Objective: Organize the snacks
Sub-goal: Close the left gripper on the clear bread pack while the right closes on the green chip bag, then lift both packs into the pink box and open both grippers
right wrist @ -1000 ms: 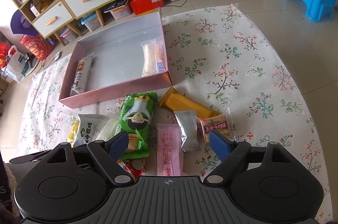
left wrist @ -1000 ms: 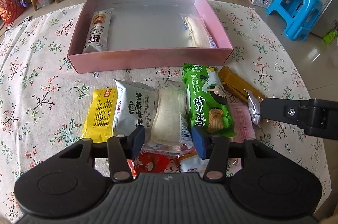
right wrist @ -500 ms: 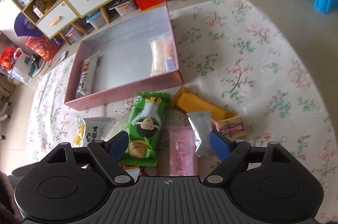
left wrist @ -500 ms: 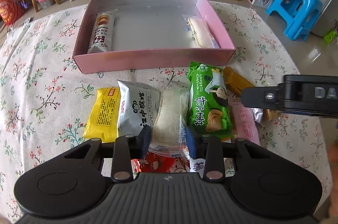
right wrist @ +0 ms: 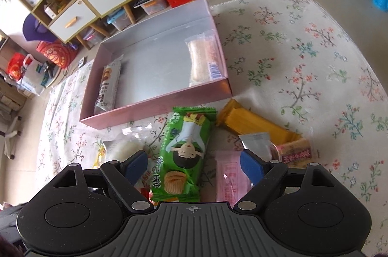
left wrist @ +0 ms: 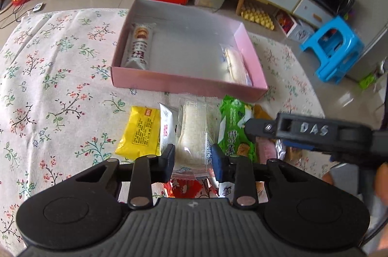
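The floral-clothed table (right wrist: 303, 58) carries a pink box (left wrist: 189, 83) holding two wrapped snacks. In front of it, the left claw (left wrist: 192, 158) has just been closing and grips a clear-wrapped white cake (left wrist: 194, 133). The right claw (right wrist: 194, 166) gapes wide over a green snack pack (right wrist: 186, 150), not touching it.

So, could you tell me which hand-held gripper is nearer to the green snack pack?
Right. The right hand-held gripper hangs open directly over the green snack pack; the left hand-held gripper sits beside it, shut on the clear-wrapped white pastry.
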Tool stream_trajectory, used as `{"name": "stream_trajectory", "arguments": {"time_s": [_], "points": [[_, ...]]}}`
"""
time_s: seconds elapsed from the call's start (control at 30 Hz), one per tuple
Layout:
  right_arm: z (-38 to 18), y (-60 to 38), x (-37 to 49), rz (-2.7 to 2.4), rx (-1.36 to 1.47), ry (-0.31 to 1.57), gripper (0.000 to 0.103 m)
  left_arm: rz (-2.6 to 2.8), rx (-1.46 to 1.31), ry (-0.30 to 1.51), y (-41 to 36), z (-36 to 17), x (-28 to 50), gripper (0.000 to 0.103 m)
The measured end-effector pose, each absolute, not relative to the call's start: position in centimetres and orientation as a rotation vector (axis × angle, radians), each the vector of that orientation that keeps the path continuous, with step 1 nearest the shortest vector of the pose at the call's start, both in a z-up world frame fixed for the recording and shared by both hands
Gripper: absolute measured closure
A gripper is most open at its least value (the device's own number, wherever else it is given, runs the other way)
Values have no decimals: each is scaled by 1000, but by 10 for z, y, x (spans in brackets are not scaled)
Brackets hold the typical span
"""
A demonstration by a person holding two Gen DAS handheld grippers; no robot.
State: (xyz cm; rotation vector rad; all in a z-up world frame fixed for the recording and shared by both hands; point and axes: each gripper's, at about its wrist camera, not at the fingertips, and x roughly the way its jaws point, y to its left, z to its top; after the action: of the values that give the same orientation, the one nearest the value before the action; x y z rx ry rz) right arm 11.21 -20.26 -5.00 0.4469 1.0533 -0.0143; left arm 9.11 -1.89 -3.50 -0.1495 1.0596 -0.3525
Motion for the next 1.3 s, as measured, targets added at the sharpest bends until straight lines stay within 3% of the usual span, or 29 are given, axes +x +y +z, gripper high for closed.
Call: {"name": "stream_trajectory", "arguments": {"time_s": [0.73, 0.87, 0.93, 1.0, 1.3], "points": [[-68, -175, 129, -25, 349, 1067, 21, -347, -261, 946, 5, -20, 93, 74], [-71, -174, 130, -31, 353, 1076, 27, -343, -258, 941, 5, -19, 93, 76], [-73, -175, 131, -37, 360, 1084, 37, -342, -253, 944, 4, -20, 93, 78], [-74, -177, 130, -30, 375, 1087, 54, -343, -238, 951, 2, -23, 93, 79], [-67, -185, 124, -22, 464, 1079, 61, -335, -142, 1002, -7, -33, 96, 81]]}}
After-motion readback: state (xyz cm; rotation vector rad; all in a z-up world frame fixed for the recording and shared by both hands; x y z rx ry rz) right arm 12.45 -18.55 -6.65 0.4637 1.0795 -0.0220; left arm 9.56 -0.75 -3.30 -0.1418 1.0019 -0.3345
